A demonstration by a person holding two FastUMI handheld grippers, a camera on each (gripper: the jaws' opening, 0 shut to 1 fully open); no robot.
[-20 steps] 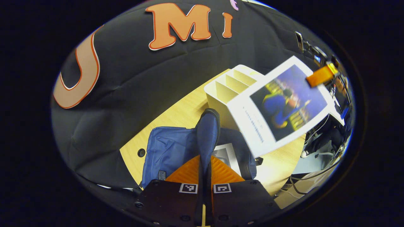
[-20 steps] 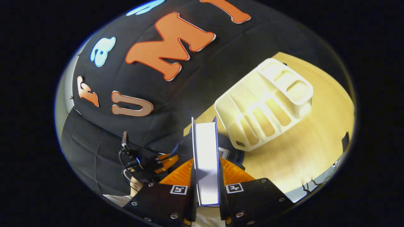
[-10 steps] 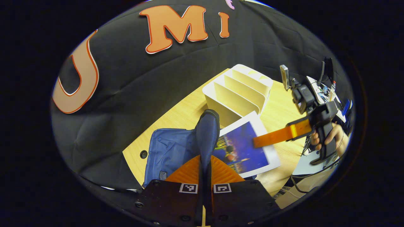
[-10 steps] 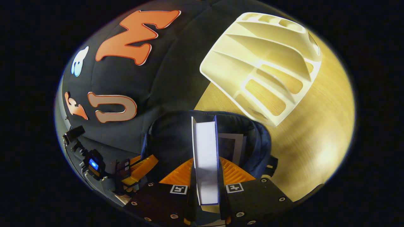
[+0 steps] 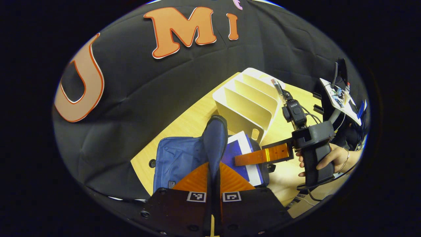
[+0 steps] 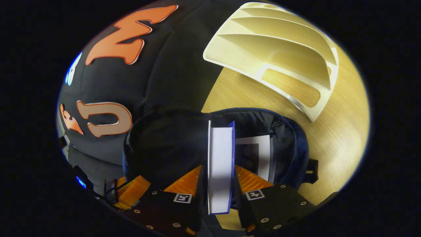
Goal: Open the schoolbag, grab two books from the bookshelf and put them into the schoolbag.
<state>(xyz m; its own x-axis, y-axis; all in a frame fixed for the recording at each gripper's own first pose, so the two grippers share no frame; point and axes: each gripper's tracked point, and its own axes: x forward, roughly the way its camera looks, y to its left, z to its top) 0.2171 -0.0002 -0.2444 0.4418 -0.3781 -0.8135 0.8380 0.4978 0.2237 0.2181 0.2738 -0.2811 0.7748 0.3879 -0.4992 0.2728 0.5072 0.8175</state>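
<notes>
The blue schoolbag (image 5: 174, 158) lies on the wooden table. My left gripper (image 5: 213, 168) is shut on its raised blue flap (image 5: 215, 138), holding the mouth open. My right gripper (image 6: 218, 171) is shut on a blue-covered book (image 6: 221, 164), seen edge-on, with its far end down inside the bag's dark opening (image 6: 167, 141). In the left gripper view that book (image 5: 241, 148) sits half in the bag, with the right gripper (image 5: 263, 154) on it and a hand (image 5: 332, 159) behind. Another book (image 6: 261, 153) lies inside the bag. The white bookshelf (image 5: 246, 100) stands just beyond.
The bookshelf (image 6: 273, 49) is close beyond the bag's rim, its slots showing no books. Bare wooden table (image 6: 335, 131) runs to the right of the bag. Cables and equipment (image 5: 342, 95) sit past the table's far right edge. The black cloth wall rises behind.
My right gripper has carried the book from above the bookshelf down into the bag's mouth. The left gripper has kept hold of the flap, nearly still.
</notes>
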